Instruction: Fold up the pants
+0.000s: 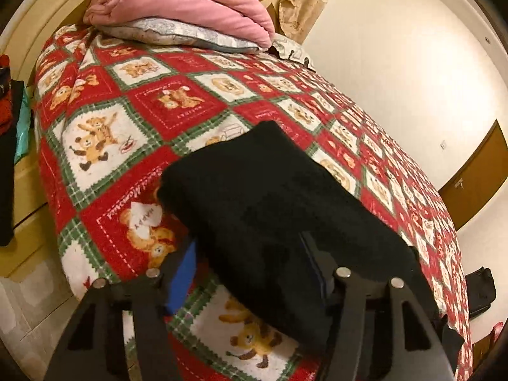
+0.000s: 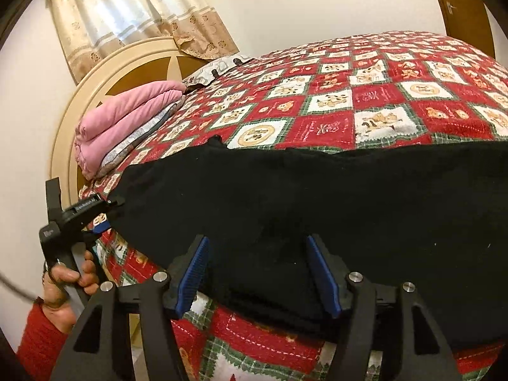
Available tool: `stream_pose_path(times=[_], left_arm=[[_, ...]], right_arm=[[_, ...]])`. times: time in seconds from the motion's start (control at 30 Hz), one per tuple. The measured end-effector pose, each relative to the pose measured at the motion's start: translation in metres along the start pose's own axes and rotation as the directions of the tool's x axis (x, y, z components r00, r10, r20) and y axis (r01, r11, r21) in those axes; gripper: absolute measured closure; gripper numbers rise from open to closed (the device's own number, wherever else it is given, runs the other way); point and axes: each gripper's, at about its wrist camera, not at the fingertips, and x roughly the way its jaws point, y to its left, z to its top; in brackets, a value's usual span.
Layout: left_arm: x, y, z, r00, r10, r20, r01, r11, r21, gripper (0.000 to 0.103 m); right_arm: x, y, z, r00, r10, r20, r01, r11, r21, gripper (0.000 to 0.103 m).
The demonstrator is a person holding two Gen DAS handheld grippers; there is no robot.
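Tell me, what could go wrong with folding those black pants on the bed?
1. The right gripper has its fingers apart around the near edge of the black pants, so it may catch only the top layer.
2. The pants lie close to the edge of the teddy-bear blanket and could slide off.
3. The left gripper is at a corner only, so the fold may come out crooked.

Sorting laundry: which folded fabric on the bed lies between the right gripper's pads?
The black pants, at the near bed edge; the pink blanket lies by the headboard.

Both wrist views close, angled down; share black pants [image 1: 270,197], bedspread [image 2: 333,95].
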Motion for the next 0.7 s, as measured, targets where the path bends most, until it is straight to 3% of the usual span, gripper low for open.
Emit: stream_pose_path(times=[0.2,0.3,0.47,0.6,0.7], left_arm=[[-0.002,0.012,0.002,0.999,-0.036,-0.011,0.035,0.997,-0.067,0.041],[-0.006,0.02,0.001,0.996,-0.088,0.002,0.088,0.99,-0.106,0.04],[-0.008,0.024,-0.007,0.993,-0.12,0.008,0.12,0.988,-0.099,0.04],[-0.01,0.037,-0.005,0.984,-0.173,0.036,0.176,0.963,-0.206,0.04],[-0.008,0.033,0.0,0.987,-0.156,0.035,0.16,0.973,-0.165,0.046]], right_arm=[[-0.001,-0.005,0.001,1.0,0.024,-0.001,-0.024,0.999,0.036,0.038],[-0.001,-0.007,0.002,0.999,0.039,-0.002,-0.039,0.998,0.055,0.038],[-0.001,-0.009,0.002,0.999,0.046,-0.002,-0.046,0.997,0.064,0.038],[-0.001,-0.008,0.002,0.999,0.046,-0.001,-0.046,0.997,0.063,0.038],[-0.001,-0.01,0.003,0.999,0.05,-0.001,-0.05,0.997,0.067,0.038]])
